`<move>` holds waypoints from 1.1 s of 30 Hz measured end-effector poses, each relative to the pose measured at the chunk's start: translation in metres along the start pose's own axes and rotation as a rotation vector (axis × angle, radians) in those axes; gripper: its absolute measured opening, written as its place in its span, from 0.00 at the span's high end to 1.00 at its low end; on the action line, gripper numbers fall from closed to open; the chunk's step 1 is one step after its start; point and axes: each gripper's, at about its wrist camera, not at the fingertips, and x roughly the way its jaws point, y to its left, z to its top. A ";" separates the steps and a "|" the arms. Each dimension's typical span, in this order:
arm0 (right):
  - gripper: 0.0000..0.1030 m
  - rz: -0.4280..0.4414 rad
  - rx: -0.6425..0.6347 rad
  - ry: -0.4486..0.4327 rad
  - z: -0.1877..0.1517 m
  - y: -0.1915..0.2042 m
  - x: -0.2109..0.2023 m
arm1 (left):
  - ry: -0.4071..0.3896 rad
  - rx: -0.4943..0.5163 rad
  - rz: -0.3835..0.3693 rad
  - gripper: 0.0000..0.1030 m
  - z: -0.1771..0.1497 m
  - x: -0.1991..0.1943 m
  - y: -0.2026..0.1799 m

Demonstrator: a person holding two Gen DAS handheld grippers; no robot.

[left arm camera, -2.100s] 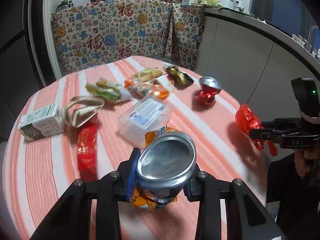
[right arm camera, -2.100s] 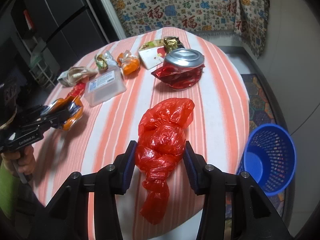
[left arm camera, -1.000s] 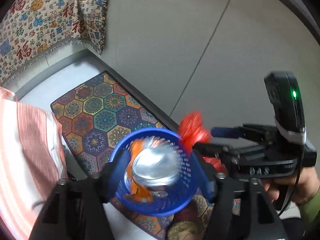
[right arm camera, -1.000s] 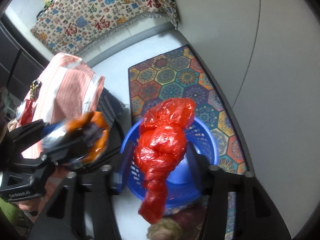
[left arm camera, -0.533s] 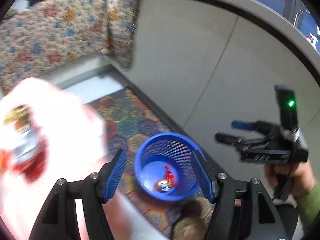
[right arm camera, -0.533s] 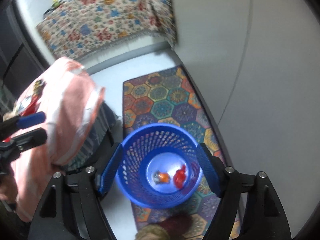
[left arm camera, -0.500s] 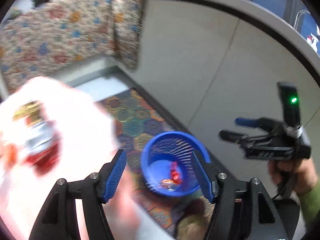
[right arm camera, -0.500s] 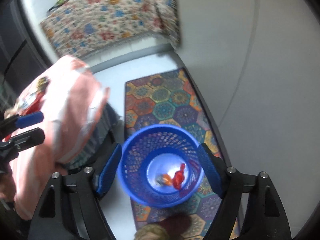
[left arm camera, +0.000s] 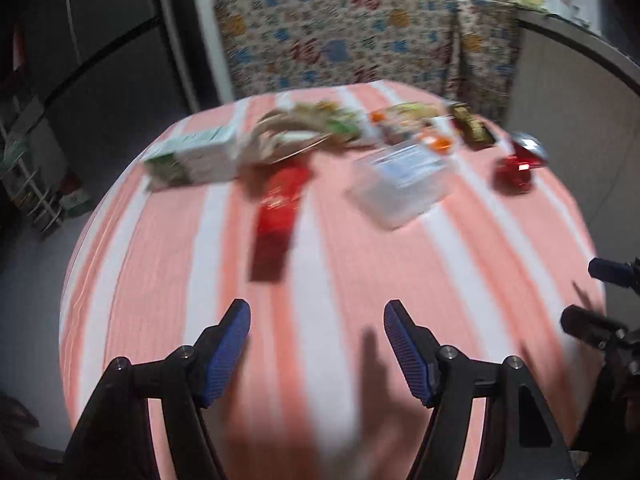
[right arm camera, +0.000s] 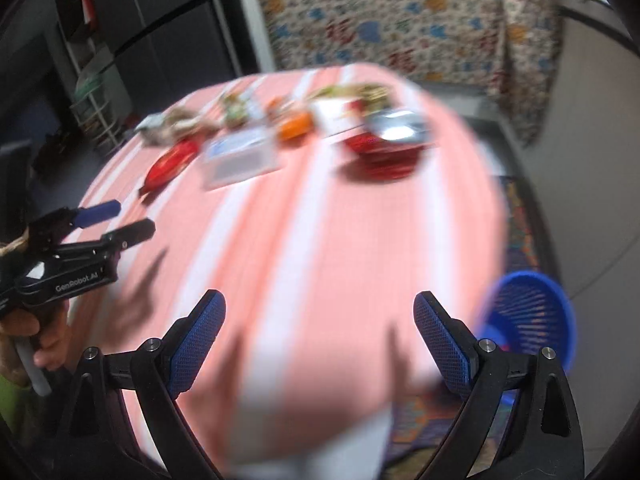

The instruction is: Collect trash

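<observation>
Both views are motion-blurred. My left gripper (left arm camera: 316,308) hovers open over the near part of the striped round table (left arm camera: 460,280), with nothing between its blue pads. My right gripper (right arm camera: 318,298) is also over the near table edge, its jaws opening wide and empty. Trash lies along the far side: a red wrapper (left arm camera: 280,204), a clear plastic box (left arm camera: 400,182), a crushed red can (left arm camera: 518,160), a green-white carton (left arm camera: 192,158) and several snack packets (left arm camera: 320,128). The blue bin (right arm camera: 528,312) stands on the floor right of the table.
A person's hand (right arm camera: 36,340) holds the left gripper (right arm camera: 128,218) at the table's left edge in the right wrist view. The right gripper (left arm camera: 588,294) shows at the right edge of the left wrist view. A patterned cloth (left arm camera: 360,40) hangs behind the table.
Both grippers released the silver can and the red bag into the blue bin, then swung from above it back over the table. The right jaws have spread wider.
</observation>
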 end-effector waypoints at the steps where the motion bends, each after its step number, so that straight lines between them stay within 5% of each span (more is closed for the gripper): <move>1: 0.07 -0.010 0.001 0.012 0.003 0.009 0.014 | 0.005 -0.007 0.009 0.31 -0.003 0.004 0.005; 9: 0.00 -0.144 -0.007 0.013 0.045 0.039 0.081 | 0.004 -0.069 0.018 0.22 0.010 0.038 0.040; 17: 0.00 -0.188 0.041 0.004 0.096 0.031 0.119 | 0.022 -0.163 0.051 0.11 0.030 0.059 0.056; 33: 0.00 -0.187 0.041 -0.002 0.093 0.031 0.118 | 0.025 -0.171 0.046 0.10 0.032 0.060 0.057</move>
